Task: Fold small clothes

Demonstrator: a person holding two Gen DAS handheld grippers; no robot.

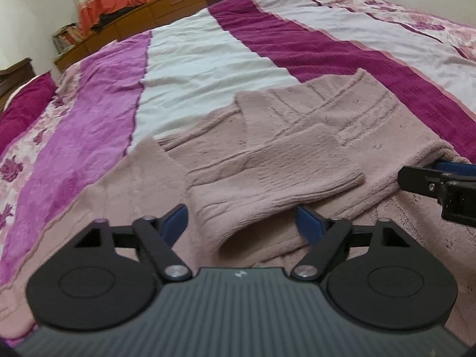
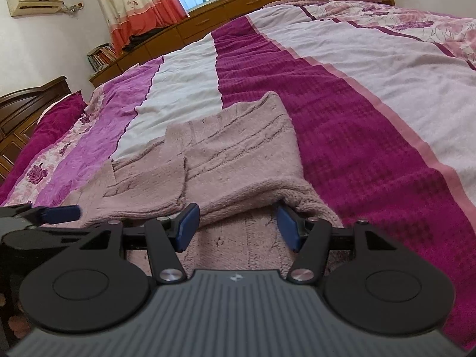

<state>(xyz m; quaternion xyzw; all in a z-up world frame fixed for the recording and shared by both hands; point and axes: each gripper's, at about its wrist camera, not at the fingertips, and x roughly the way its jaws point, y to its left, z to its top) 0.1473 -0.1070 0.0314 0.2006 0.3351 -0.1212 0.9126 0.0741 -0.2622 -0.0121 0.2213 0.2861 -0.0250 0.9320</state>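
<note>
A dusty-pink knitted sweater [image 1: 297,136] lies on the bed, partly folded, with a sleeve [image 1: 267,178] laid across its body. It also shows in the right wrist view [image 2: 232,160]. My left gripper [image 1: 242,223] is open, its blue pads on either side of the folded sleeve's near edge, low over the knit. My right gripper [image 2: 236,226] is open over the sweater's near right edge, its right pad under a fold of the knit. The right gripper's finger shows at the right of the left wrist view [image 1: 431,178], the left gripper's finger at the left of the right wrist view [image 2: 59,212].
The bed has a striped quilt [image 1: 312,47] in magenta, white and lilac. A magenta pillow [image 2: 50,119] and a dark headboard [image 2: 26,101] lie at the left. A wooden cabinet [image 2: 238,3], books and a curtain stand along the far side.
</note>
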